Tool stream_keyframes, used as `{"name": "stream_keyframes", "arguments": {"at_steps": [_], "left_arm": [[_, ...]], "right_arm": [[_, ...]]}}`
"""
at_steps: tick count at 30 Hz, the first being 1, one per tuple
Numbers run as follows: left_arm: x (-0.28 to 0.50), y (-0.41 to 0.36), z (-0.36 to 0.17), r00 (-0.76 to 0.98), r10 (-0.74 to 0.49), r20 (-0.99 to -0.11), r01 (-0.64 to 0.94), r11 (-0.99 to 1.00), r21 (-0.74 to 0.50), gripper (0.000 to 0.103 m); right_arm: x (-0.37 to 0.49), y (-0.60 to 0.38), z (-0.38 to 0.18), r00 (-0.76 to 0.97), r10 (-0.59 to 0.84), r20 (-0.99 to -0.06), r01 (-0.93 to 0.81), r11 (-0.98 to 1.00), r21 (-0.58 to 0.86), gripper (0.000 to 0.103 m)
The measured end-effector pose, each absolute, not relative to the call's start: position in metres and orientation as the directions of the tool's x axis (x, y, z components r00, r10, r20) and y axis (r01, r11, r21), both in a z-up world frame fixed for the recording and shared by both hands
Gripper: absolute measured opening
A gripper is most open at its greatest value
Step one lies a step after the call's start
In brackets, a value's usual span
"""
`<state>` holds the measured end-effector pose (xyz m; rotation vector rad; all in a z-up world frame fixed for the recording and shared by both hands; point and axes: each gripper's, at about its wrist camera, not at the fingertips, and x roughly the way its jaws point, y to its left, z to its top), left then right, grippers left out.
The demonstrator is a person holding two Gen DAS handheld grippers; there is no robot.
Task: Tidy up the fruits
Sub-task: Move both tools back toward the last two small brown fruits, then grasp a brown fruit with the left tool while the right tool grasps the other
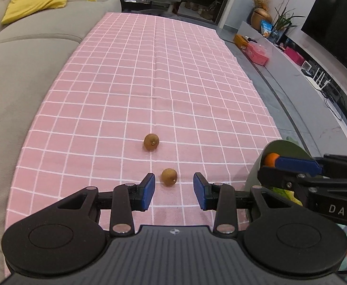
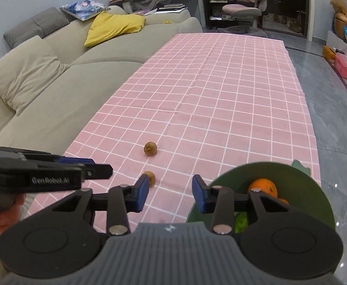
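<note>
1. The table is covered with a pink checked tablecloth, and two small brown fruits lie on it, apart from each other.
2. The nearer brown fruit lies just ahead of the left gripper, in line with the gap between its blue pads. The pads are wide apart and do not touch the fruit.
3. The farther brown fruit lies further along the cloth, a little to the left of the nearer one, and no gripper is near it.
4. In the right wrist view, the right gripper has its fingers spread apart too, and nothing is between them. Its left pad partly covers the nearer brown fruit in this view, but it cannot be told if they touch. The farther brown fruit is well ahead.
5. A green bowl stands at the near right corner of the table, partly under the right finger of the right gripper. It holds an orange, and something green lies lower in the bowl, mostly hidden.
6. In the left wrist view, the right gripper comes in from the right, over the bowl, and the orange shows beside its tip.
7. A beige sofa with a yellow cushion runs along the left side of the table.
</note>
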<state>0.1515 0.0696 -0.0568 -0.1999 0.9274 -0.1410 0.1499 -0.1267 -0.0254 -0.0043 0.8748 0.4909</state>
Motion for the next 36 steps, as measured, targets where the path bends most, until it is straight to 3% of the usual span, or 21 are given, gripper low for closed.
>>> {"name": "stream_keyframes", "arguments": {"at_steps": [12, 20, 28, 36], "left_arm": [[0.184, 0.062, -0.108, 0.561, -0.214, -0.800, 0.017, 0.969, -0.247, 0.043], [0.198, 0.052, -0.129, 0.535, -0.180, -0.826, 0.025, 0.980, -0.198, 0.036], [0.200, 0.053, -0.134, 0.533, -0.182, -0.827, 0.040, 0.981, -0.191, 0.026], [0.199, 0.079, -0.120, 0.570, -0.108, -0.815, -0.065, 0.982, -0.175, 0.026]], "right_arm": [[0.193, -0.113, -0.059, 0.501, 0.385, -0.775, -0.420, 0.891, 0.170, 0.037], [0.214, -0.110, -0.080, 0.472, 0.373, -0.799, -0.408, 0.896, 0.177, 0.037], [0.226, -0.102, -0.089, 0.452, 0.385, -0.805, -0.417, 0.889, 0.191, 0.037], [0.241, -0.078, -0.087, 0.447, 0.410, -0.795, -0.467, 0.865, 0.183, 0.037]]}}
